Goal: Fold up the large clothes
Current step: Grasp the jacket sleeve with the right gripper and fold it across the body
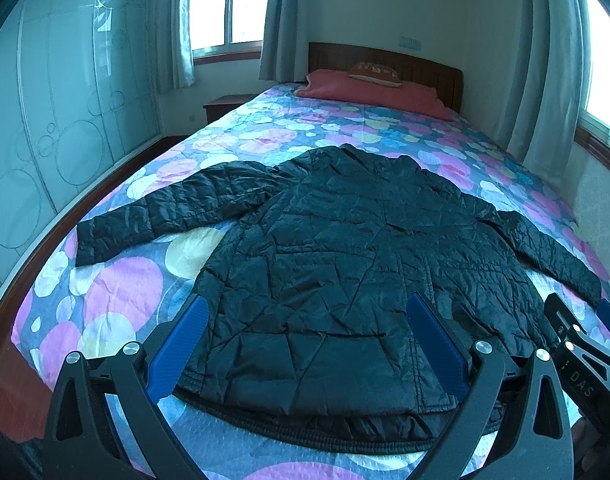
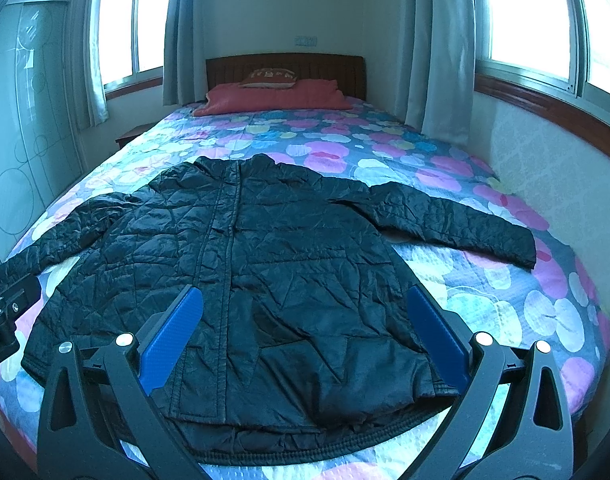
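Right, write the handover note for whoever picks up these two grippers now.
Left gripper: open, empty, hovering over the hem.
Right gripper: open, empty, also over the hem.
Black quilted jacket: flat on the floral bedspread, front up, closed, collar toward the headboard, both sleeves spread sideways.
Done: jacket laid out; no fold visible.
Left: fold the sleeves in, then the body.

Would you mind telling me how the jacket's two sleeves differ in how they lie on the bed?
The left sleeve reaches the bed's wardrobe-side edge; the right sleeve ends short of the wall-side edge. The left sleeve shows a bend; the right sleeve looks straighter. Both are black, quilted, flat and unfolded.
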### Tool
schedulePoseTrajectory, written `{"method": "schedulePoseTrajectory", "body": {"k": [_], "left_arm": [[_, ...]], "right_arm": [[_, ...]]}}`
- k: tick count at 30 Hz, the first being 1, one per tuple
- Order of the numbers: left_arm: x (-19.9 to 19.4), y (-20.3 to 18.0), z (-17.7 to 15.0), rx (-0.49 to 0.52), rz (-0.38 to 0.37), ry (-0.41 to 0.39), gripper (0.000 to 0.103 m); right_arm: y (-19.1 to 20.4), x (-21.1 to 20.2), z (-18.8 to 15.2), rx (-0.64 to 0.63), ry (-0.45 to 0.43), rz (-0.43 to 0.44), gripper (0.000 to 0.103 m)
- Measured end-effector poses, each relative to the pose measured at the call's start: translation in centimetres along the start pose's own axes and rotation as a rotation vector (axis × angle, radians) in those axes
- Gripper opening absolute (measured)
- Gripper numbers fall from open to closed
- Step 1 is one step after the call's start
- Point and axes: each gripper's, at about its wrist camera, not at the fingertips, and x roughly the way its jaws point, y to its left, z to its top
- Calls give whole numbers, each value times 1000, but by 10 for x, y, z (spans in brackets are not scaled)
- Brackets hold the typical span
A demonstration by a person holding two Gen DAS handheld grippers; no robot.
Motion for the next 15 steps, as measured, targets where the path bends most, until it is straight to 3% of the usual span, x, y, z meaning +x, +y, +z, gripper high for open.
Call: {"method": "schedulePoseTrajectory", "body": {"k": [9,15], "left_arm": [[24,2,10,-10,-15,17,99],[64,23,19,-60,70,38,99]], "right_arm": [[-10,22,0,40,33,12,101],[-72,55,9,219,56,36,101]]}}
